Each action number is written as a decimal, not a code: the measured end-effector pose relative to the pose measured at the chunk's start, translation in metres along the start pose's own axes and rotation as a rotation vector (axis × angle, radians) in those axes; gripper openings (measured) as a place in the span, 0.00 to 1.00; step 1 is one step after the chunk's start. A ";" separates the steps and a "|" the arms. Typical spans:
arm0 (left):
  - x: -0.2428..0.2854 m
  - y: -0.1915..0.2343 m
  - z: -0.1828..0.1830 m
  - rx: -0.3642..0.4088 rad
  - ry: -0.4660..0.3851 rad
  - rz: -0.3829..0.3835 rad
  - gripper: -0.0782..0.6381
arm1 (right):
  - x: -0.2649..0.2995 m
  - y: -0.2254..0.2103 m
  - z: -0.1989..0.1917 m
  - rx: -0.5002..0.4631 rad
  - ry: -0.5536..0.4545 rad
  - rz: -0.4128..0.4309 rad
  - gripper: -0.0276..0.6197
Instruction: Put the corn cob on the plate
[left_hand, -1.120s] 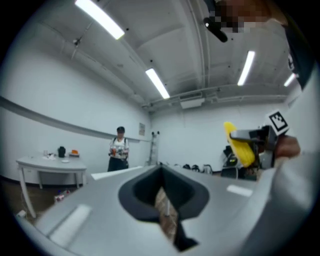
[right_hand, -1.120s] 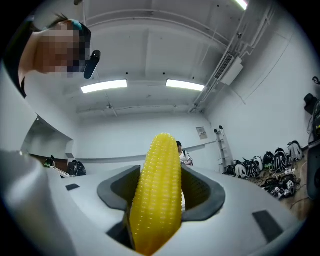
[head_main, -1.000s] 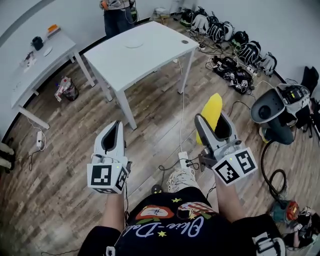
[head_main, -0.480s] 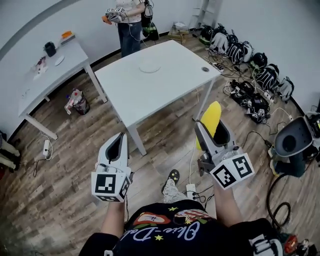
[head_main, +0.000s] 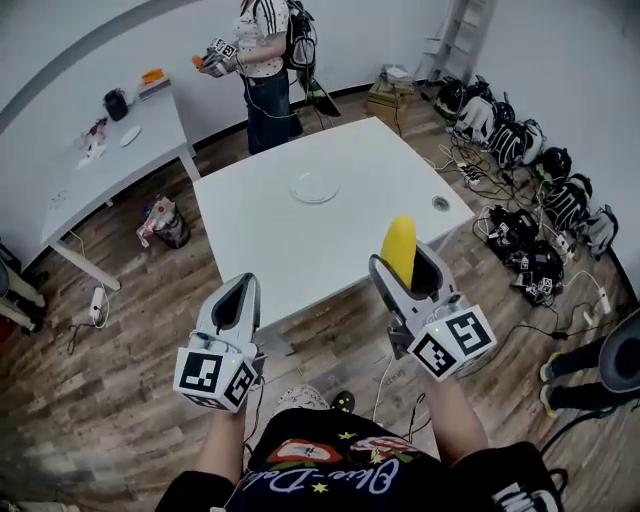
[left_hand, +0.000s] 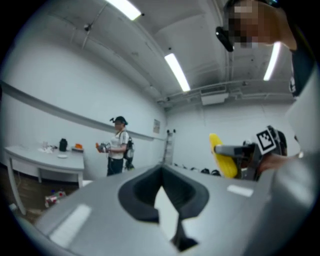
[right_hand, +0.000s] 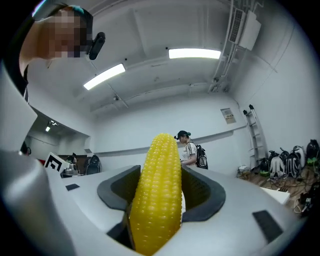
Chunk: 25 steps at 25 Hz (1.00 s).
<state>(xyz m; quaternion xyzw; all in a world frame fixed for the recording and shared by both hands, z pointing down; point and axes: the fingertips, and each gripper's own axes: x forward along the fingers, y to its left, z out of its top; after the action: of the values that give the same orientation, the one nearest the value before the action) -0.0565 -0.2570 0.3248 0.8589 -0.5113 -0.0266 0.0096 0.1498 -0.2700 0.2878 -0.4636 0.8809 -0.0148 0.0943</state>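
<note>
A yellow corn cob (head_main: 399, 248) stands upright in my right gripper (head_main: 404, 266), which is shut on it; the right gripper view shows the corn cob (right_hand: 160, 190) filling the gap between the jaws. The right gripper hovers over the near edge of a white table (head_main: 260, 240). A white plate (head_main: 314, 186) lies near the far middle of that table. My left gripper (head_main: 237, 296) is shut with nothing in it, held before the table's near edge. In the left gripper view the left gripper (left_hand: 161, 192) points up and the corn cob (left_hand: 222, 155) shows at the right.
A person (head_main: 264, 60) holding grippers stands behind the table. A small round object (head_main: 442, 203) lies at the table's right edge. A second white table (head_main: 95, 170) with small items stands at the left. Backpacks (head_main: 515, 140) and cables line the right wall.
The view has advanced towards the white table, which now lies right in front of both grippers. The right gripper still holds the corn cob upright. The left gripper stays shut.
</note>
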 end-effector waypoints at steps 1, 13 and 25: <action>0.007 0.010 -0.001 -0.001 0.008 0.023 0.11 | 0.014 -0.009 -0.005 0.011 0.008 0.004 0.45; 0.152 0.123 -0.023 0.061 0.015 0.186 0.11 | 0.197 -0.112 -0.050 -0.008 0.118 0.048 0.45; 0.272 0.189 -0.081 -0.003 0.073 0.067 0.11 | 0.375 -0.176 -0.207 -0.019 0.527 0.113 0.45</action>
<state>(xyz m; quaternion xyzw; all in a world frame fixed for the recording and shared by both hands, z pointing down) -0.0887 -0.5866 0.4036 0.8418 -0.5389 0.0042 0.0305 0.0489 -0.6905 0.4536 -0.3949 0.8996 -0.1214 -0.1417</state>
